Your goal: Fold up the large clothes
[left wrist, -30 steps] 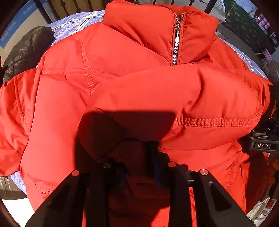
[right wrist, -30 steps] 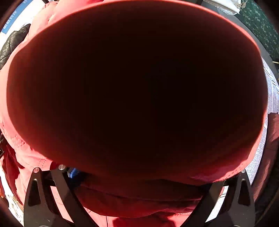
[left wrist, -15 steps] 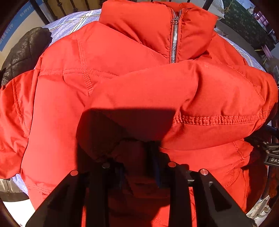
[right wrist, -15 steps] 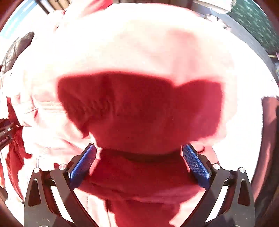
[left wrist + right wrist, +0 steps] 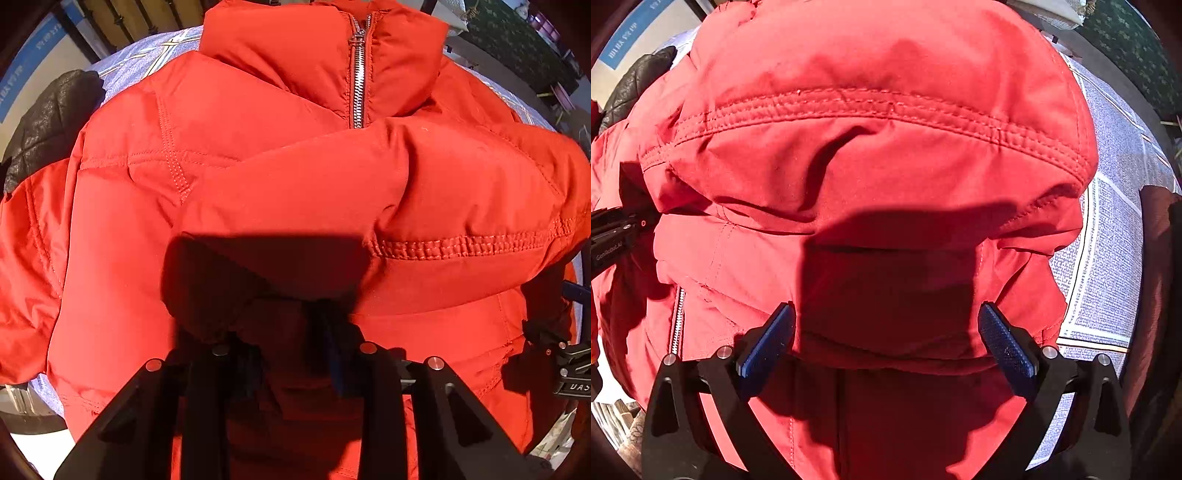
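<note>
On the blue cloth [image 5: 1115, 236], 1 red jacket [image 5: 258, 177]: left fingers [image 5: 334, 354] easing open around its fabric, right fingers [image 5: 768, 343] spread.

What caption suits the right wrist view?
Open right gripper above a red puffer jacket on a blue cloth.

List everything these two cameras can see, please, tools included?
Puffer jacket: one, red, spread over the cloth, a sleeve folded across its front.
Zipper: one, silver, closed up the collar.
Quilted garment: one, black, behind the jacket's far left side.
Patterned cloth: one, lavender-blue with lines, beneath the jacket.
Left gripper: one, black, jaws opening slightly, red fabric still pinched between them.
Right gripper: one, black with blue pads, open above the jacket.
</note>
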